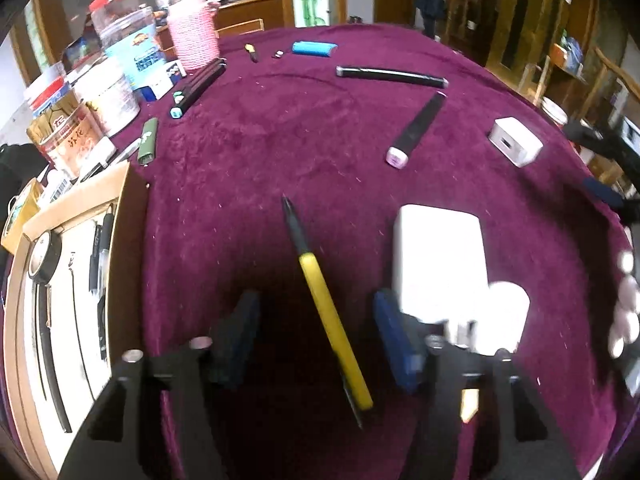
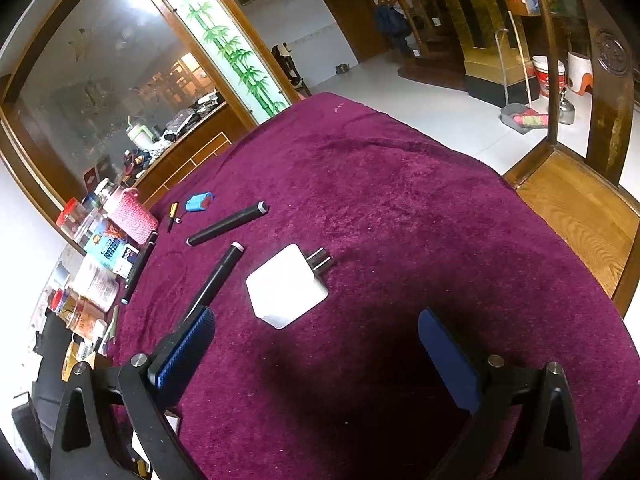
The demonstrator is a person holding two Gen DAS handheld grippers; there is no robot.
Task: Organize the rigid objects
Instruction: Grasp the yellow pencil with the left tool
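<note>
A yellow pen with a black tip lies on the purple cloth between the open fingers of my left gripper, untouched. A large white charger lies just right of it. A smaller white plug adapter lies further right; it also shows in the right wrist view, ahead of my open, empty right gripper. Two black markers, a blue lighter and a green lighter lie about. A cardboard box at the left holds pens and tape.
Jars, cans and a pink woven holder crowd the table's far left edge. More black markers lie beside them. A wooden chair stands at the table's right side. The cloth-covered table edge curves round at the far side.
</note>
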